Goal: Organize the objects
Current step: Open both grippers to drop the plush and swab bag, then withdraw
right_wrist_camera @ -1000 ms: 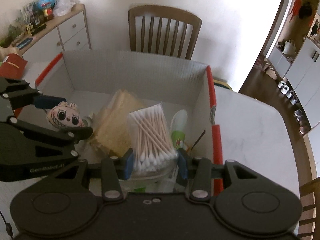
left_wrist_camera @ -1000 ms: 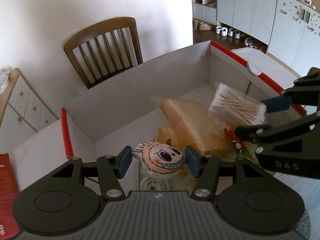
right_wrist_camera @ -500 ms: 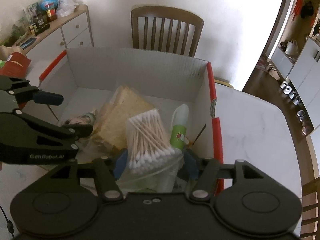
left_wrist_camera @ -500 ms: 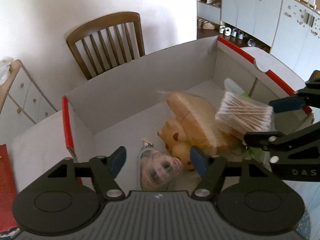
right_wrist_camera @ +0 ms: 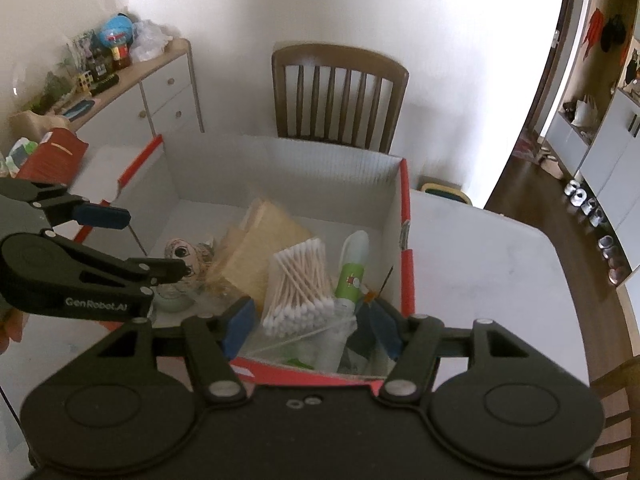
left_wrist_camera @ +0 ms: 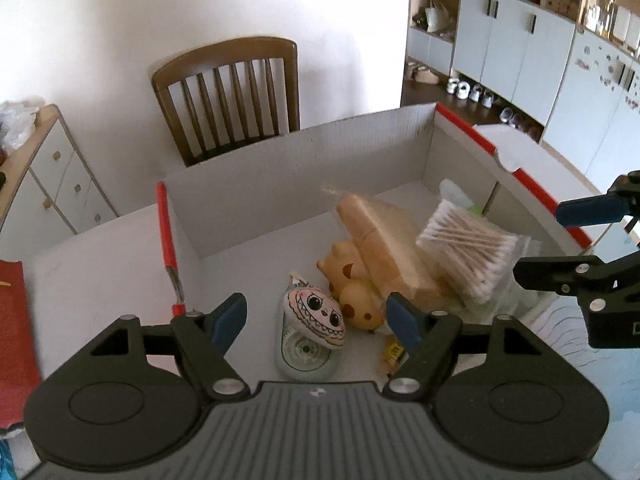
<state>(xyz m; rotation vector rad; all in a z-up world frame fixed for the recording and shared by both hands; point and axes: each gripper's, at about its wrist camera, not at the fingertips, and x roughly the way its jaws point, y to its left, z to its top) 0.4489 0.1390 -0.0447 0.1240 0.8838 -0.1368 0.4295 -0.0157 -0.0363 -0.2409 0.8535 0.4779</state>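
An open white cardboard box [left_wrist_camera: 304,168] with red edges [right_wrist_camera: 288,160] sits on the table. Inside lie a round toothy-face charm [left_wrist_camera: 316,316] [right_wrist_camera: 182,254] on a tape dispenser [left_wrist_camera: 304,354], a yellow plush [left_wrist_camera: 352,292], bagged bread [left_wrist_camera: 384,240] [right_wrist_camera: 260,236], a bag of cotton swabs [left_wrist_camera: 472,248] [right_wrist_camera: 298,284] and a green-white tube [right_wrist_camera: 352,264]. My left gripper [left_wrist_camera: 316,318] is open and empty above the charm. My right gripper [right_wrist_camera: 310,320] is open and empty over the swabs.
A wooden chair [left_wrist_camera: 228,92] stands behind the table [right_wrist_camera: 480,264]. A white drawer cabinet [right_wrist_camera: 160,96] with clutter is at the left. A red packet [left_wrist_camera: 16,320] lies on the table left of the box. White cupboards [left_wrist_camera: 520,52] and shoes are at the right.
Both grippers opened and pulled back. The charm dropped from the left gripper onto the tape dispenser; the cotton swabs dropped from the right gripper into the box.
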